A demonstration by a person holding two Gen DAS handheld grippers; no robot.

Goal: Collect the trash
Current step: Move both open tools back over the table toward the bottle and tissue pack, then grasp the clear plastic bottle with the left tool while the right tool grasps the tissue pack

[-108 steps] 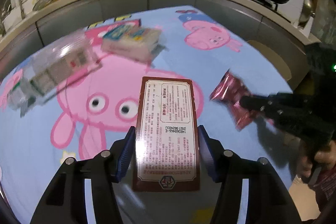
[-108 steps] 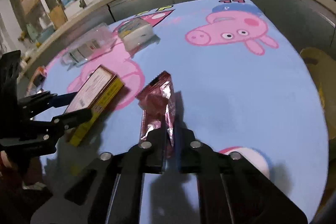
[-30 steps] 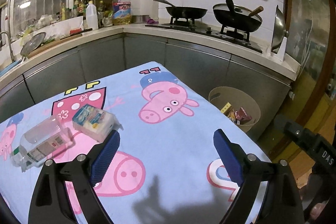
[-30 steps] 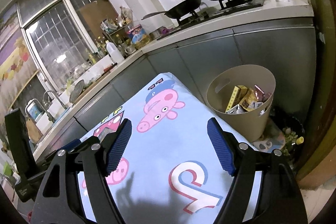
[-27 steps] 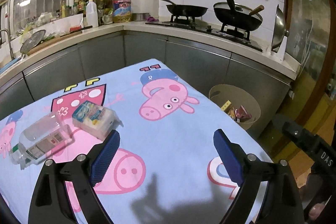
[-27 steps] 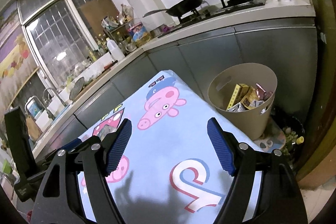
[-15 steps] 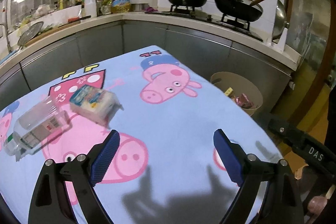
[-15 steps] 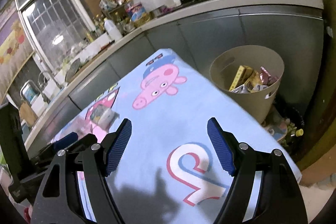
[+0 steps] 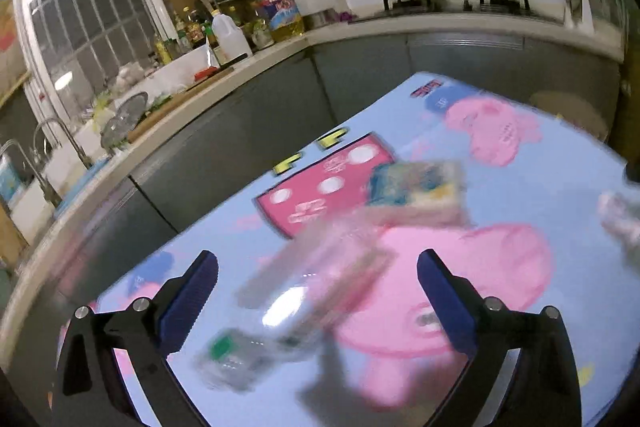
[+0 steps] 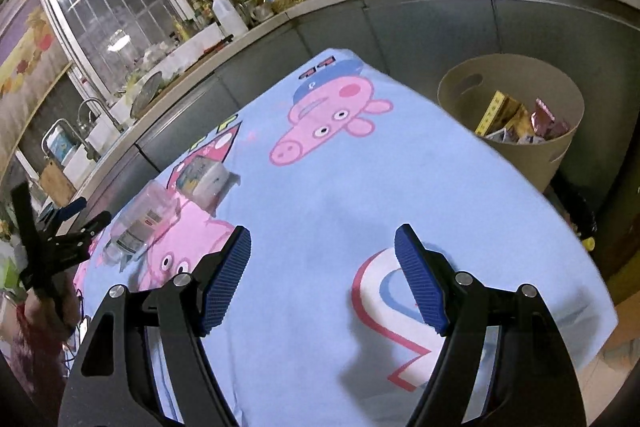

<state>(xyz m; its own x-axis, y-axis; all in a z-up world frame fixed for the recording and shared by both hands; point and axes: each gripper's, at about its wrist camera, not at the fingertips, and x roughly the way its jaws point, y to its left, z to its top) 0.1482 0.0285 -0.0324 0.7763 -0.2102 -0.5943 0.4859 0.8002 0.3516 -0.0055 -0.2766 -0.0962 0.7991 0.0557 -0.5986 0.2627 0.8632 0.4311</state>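
the bin (image 10: pixel 512 99) beside the worktop (image 10: pixel 320 195) now holds a yellow-edged box (image 10: pixel 494 117) and a red wrapper (image 10: pixel 550 121), the two pieces that a few seconds ago were pinched in the tools over the cloth. both tools are empty now, so that pair of pickups looks finished.

the left tool (image 9: pixel 318 291) has swung away from the bin side and down toward the far corner of the worktop. its view is smeared with motion, and its jaws have just been opening to their widest. the clear plastic bottle (image 9: pixel 296 303), lying on its side, now shows between the spread blue pads (image 9: pixel 188 299), but they do not press on it. in the right wrist view the same bottle sits well away from the bin, on the pink pig print, with the left tool just beside it.

the white and blue packet (image 10: pixel 202 179) lies just beyond the bottle, on the bin-ward side, nearly touching it.

the right tool (image 10: pixel 322 281) hangs over the bare cloth nearer the bin, jaws apart and holding nothing.

my reading: two pieces of trash remain, the bottle is the left tool's target, and the packet is likely left for the right.
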